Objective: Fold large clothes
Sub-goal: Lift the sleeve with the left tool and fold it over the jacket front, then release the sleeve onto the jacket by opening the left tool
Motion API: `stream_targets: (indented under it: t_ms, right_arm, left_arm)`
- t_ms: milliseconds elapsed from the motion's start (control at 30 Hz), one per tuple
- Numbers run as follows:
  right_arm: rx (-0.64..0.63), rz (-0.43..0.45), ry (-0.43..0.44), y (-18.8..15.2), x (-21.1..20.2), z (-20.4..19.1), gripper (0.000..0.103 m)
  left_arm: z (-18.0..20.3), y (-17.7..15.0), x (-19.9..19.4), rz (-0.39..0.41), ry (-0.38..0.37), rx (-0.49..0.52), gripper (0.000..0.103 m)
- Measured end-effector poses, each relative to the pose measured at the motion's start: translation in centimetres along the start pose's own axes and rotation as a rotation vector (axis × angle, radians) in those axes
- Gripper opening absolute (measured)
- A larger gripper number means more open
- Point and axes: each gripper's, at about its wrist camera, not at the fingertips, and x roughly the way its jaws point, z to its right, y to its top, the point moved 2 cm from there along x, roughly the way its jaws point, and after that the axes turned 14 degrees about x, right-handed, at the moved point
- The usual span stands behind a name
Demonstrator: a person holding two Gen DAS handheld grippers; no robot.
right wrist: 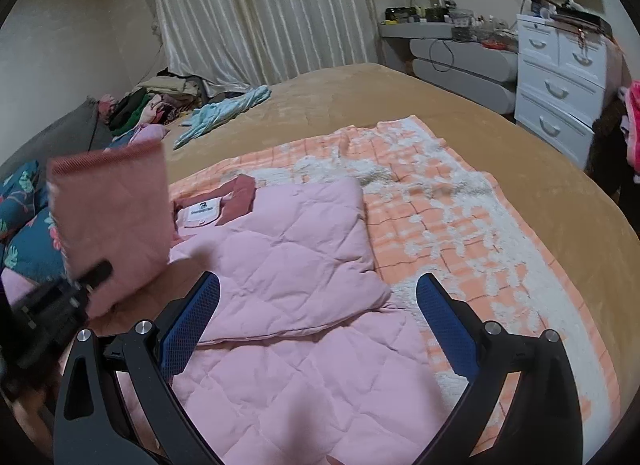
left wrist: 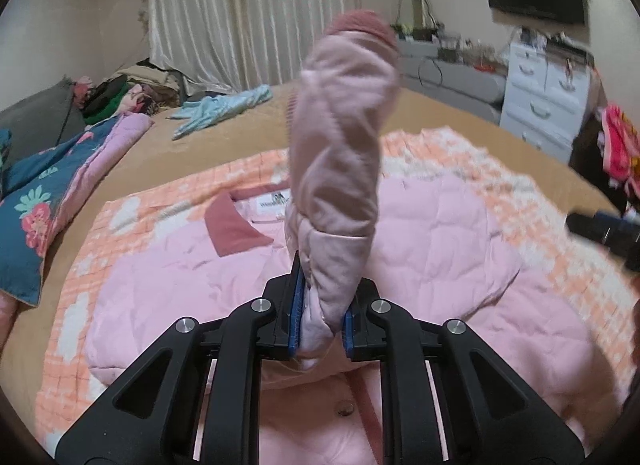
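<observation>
One pink quilted jacket (right wrist: 280,249), two grippers, one bed (right wrist: 360,105). Jacket lies flat on an orange-and-white checked blanket (right wrist: 460,217), fuzzy texture, spread over the bed's tan cover. Diamond stitching on the jacket, darker rose collar (right wrist: 240,201) at 12 o'clock of the body, white label inside it. One side is folded over the front.

My left gripper (left wrist: 320,325): jaws clamped tight on one sleeve (left wrist: 340,169), blue pads pressing both sides of it. Sleeve stands up out of the fingers toward 12 o'clock, a soft padded tube with a ribbed rose cuff (left wrist: 360,27) at the top. Motion blur on it. In the right wrist view the same sleeve sits at 9 o'clock, cuff up, off the bed.

My right gripper (right wrist: 318,305): fingers spread wide, nothing between them, hanging over the jacket's lower half. Blue pads have a fine mesh texture.

Rest of the room: one light-blue garment (right wrist: 224,111) crumpled at 11 o'clock on the bed, one pile of clothes (right wrist: 160,99) beyond it. One white drawer chest (right wrist: 560,77) at 2 o'clock, four handles visible, drawers shut. One pleated curtain (right wrist: 260,13) at 12 o'clock.
</observation>
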Motion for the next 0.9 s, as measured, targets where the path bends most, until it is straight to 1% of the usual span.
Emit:
stream_targets:
  t_ms: [100, 167, 233, 333, 400, 433, 467, 500, 600, 633, 700, 767, 867, 900]
  right_arm:
    - [0.015, 0.006, -0.001, 0.3, -0.1, 0.5, 0.098]
    - [0.025, 0.005, -0.004, 0.4, 0.1, 0.8, 0.098]
    - [0.034, -0.003, 0.000, 0.4, 0.2, 0.9, 0.098]
    - [0.045, -0.020, 0.009, 0.3, 0.6, 1.1, 0.098]
    - [0.044, -0.027, 0.012, 0.2, 0.8, 1.0, 0.098]
    - [0.044, -0.030, 0.014, 0.2, 0.9, 1.0, 0.098]
    - [0.043, -0.034, 0.014, 0.1, 1.0, 1.0, 0.098]
    - [0.040, -0.037, 0.013, 0.0, 1.1, 0.9, 0.098]
    - [0.028, -0.046, 0.004, -0.2, 1.4, 0.7, 0.098]
    - [0.023, -0.050, 0.003, -0.3, 1.5, 0.7, 0.098]
    - [0.015, -0.061, 0.006, -0.6, 1.9, 0.4, 0.098]
    - [0.010, -0.078, 0.020, -0.9, 2.3, 0.0, 0.098]
    - [0.016, -0.121, 0.050, -1.8, 3.2, -0.8, 0.098]
    - [0.018, -0.133, 0.059, -2.0, 3.4, -1.0, 0.098]
  left_arm:
    - [1.6, -0.5, 1.0, -0.024, 0.005, 0.053, 0.009]
    - [2.5, -0.9, 1.6, -0.043, 0.004, 0.086, 0.012]
    - [3.7, -1.4, 2.4, -0.078, -0.002, 0.134, 0.014]
    - [5.1, -2.2, 3.0, -0.104, -0.002, 0.205, 0.021]
    - [6.0, -2.8, 3.3, -0.126, -0.007, 0.245, 0.029]
    - [6.3, -3.1, 3.4, -0.143, -0.022, 0.259, 0.042]
    - [6.5, -3.3, 3.3, -0.151, -0.039, 0.264, 0.062]
    - [6.8, -3.5, 3.1, -0.156, -0.063, 0.271, 0.068]
    - [7.4, -3.9, 2.3, -0.174, -0.073, 0.316, 0.070]
    - [7.3, -4.1, 1.8, -0.174, -0.090, 0.313, 0.076]
    - [6.6, -4.4, 0.9, -0.173, -0.129, 0.292, 0.079]
    - [5.4, -4.6, 0.2, -0.168, -0.148, 0.264, 0.084]
    - [2.0, -4.5, -0.9, -0.161, -0.153, 0.182, 0.089]
    - [0.3, -4.4, -1.3, -0.161, -0.150, 0.143, 0.090]
